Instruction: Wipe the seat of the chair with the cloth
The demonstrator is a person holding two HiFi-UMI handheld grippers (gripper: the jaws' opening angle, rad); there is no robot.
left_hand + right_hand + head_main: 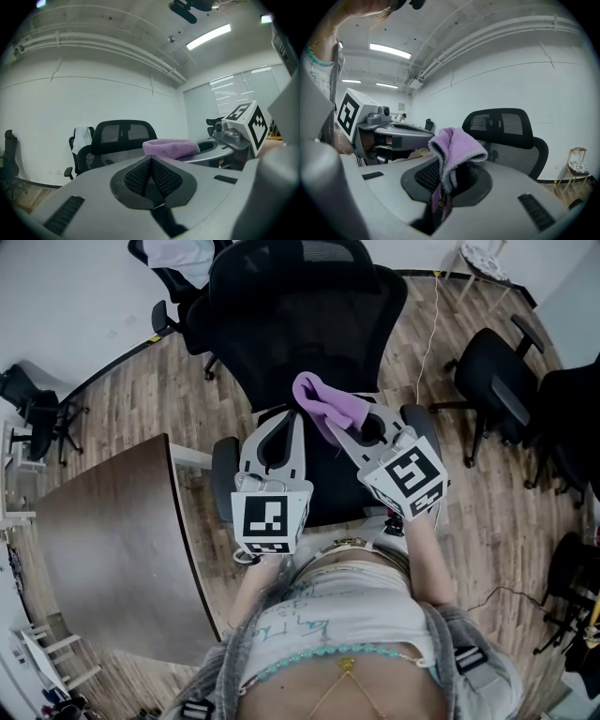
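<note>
1. Head view: a black mesh chair point(305, 324) stands on a wooden floor point(187, 399), its backrest toward the top edge of the picture. Both pairs of tongs are held over its seat point(333, 486), of which only a dark strip shows between them.
2. The right gripper point(334, 424) is clenched on a purple cloth point(326, 401). The cloth bunches over its tips in front of the lower edge of the backrest, above the rear edge of the seat.
3. The right gripper view shows the cloth pinched between the two jaws. A thick fold drapes over the top, and a thin strip hangs down into the gap below.
4. The left gripper point(281, 423) sits just beside the right one, on its left, pointing the same way toward the backrest. In the left gripper view its jaws are pressed together with nothing between them, and the cloth shows beyond them to the right, lying on top of the other tongs.
5. A brown desk point(112, 549) stands at the chair's left edge.
6. A second black chair point(497, 371) stands well apart on the right.
7. The person's torso point(347, 634) fills the bottom edge of the head view.
</note>
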